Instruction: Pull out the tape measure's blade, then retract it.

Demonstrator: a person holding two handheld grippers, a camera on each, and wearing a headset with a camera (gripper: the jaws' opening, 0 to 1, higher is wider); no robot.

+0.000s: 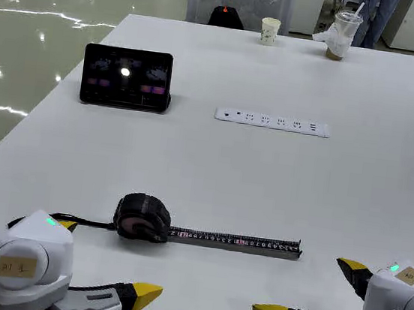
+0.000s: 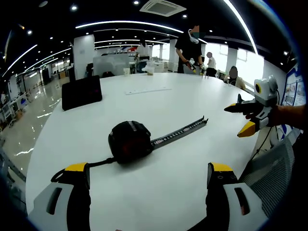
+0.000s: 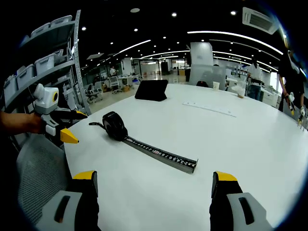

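The left tool [image 1: 107, 258] and right tool [image 1: 308, 288] are held spread, empty, near the tape measure [image 1: 142, 217]. Its blade [image 1: 234, 241] is laid out rightward, toward the right tool and away from the left.

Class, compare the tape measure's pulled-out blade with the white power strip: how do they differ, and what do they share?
The blade is dark with markings; the power strip is white with sockets. The blade runs out of a black case; the power strip has none. The blade lies at the front of the table, the power strip farther back. Both are long, flat and lie crosswise.
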